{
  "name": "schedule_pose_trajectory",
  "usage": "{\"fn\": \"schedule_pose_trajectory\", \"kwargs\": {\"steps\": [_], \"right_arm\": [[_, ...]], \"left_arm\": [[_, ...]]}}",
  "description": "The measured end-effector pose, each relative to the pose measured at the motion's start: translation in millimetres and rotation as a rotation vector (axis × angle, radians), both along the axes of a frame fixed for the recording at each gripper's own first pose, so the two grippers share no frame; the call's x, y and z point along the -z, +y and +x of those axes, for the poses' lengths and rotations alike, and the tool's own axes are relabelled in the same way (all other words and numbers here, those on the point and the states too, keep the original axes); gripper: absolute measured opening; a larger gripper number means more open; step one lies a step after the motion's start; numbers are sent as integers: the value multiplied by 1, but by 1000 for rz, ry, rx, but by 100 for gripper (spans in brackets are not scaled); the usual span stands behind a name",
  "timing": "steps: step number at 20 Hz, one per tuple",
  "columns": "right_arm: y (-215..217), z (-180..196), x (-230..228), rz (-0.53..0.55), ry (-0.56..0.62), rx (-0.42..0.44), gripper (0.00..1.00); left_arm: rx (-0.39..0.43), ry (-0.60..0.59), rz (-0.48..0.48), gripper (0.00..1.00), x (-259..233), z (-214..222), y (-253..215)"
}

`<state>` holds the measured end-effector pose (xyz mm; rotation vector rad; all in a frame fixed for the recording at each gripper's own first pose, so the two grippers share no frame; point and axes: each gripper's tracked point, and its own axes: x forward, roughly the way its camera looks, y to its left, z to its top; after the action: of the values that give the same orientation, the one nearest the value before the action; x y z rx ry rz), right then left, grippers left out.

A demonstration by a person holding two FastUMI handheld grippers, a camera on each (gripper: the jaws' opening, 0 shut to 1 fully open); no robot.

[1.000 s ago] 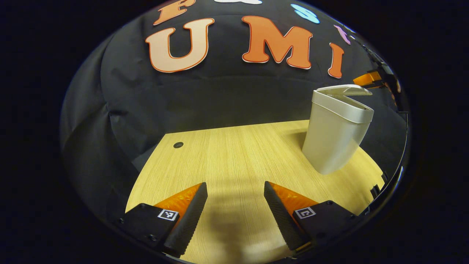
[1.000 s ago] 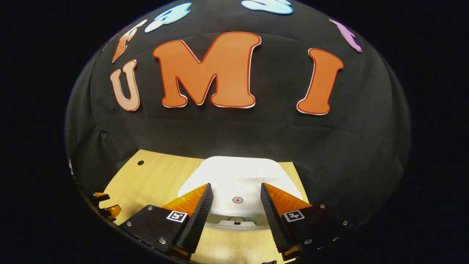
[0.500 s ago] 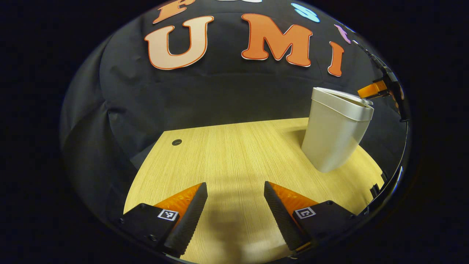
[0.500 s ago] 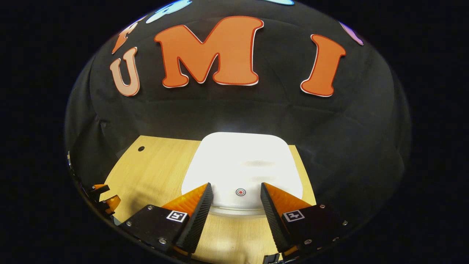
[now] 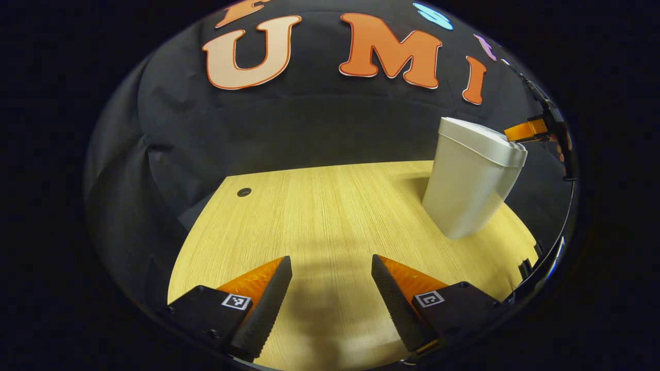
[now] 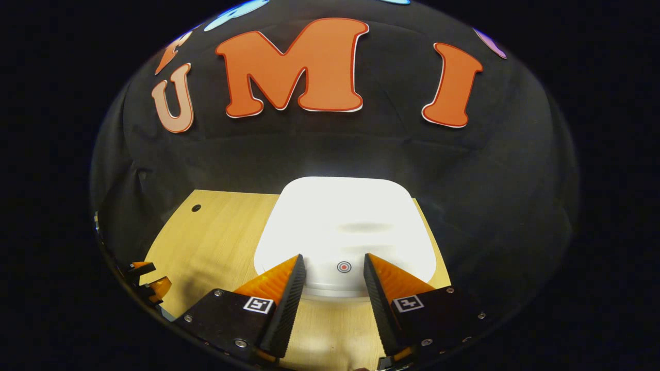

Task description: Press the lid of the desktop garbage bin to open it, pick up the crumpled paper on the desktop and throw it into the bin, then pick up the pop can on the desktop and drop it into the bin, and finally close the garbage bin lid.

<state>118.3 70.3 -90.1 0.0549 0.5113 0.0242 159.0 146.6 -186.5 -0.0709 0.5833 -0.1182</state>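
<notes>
Left gripper (image 5: 330, 288) sits low over the wood table (image 5: 319, 216), fingers (image 5: 263, 304) spread wide, nothing between them. Garbage bin (image 5: 469, 185) stands at the right of the left gripper view, lid (image 5: 482, 138) down flat on the rim. Right gripper (image 5: 531, 130) shows at the far right edge there, just at the lid's top. In the right gripper view the lid (image 6: 345, 226) is lower centre, closed, small red ring mark (image 6: 344, 266) near its front edge. Right gripper (image 6: 332, 268) fingers stand apart either side of that mark, gripping nothing; contact with the lid unclear. Left gripper (image 6: 147, 281) shows lower left.
</notes>
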Motion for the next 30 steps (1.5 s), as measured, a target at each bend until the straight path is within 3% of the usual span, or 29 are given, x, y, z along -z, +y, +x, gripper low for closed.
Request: {"fn": "schedule_pose_trajectory", "kwargs": {"steps": [4,8,9,17,18,19,20,24,30], "right_arm": [[0,1,-3,1,-34,16,68],[1,-1,-6,-18,-112,65,66],[2,-1,-5,-18,-125,75,66],[10,-10,-7,-27,-178,126,63],[16,-12,-7,-24,-185,119,71],[24,-14,-8,-17,-196,108,69],[33,-15,-10,-13,-210,96,78],[59,-23,-21,-38,-284,69,92],[121,-37,-23,-21,-345,-19,95]], "left_arm": [[17,-7,-4,96,-2,3,-5],[14,-48,11,99,-19,10,3],[9,-62,12,96,-25,13,6],[11,-176,22,100,-78,27,15],[10,-191,24,99,-85,27,15],[10,-207,26,99,-90,29,15],[9,-222,27,99,-95,30,16],[0,-260,-20,99,-118,36,13],[-64,-393,-3,99,-163,40,27]]}}
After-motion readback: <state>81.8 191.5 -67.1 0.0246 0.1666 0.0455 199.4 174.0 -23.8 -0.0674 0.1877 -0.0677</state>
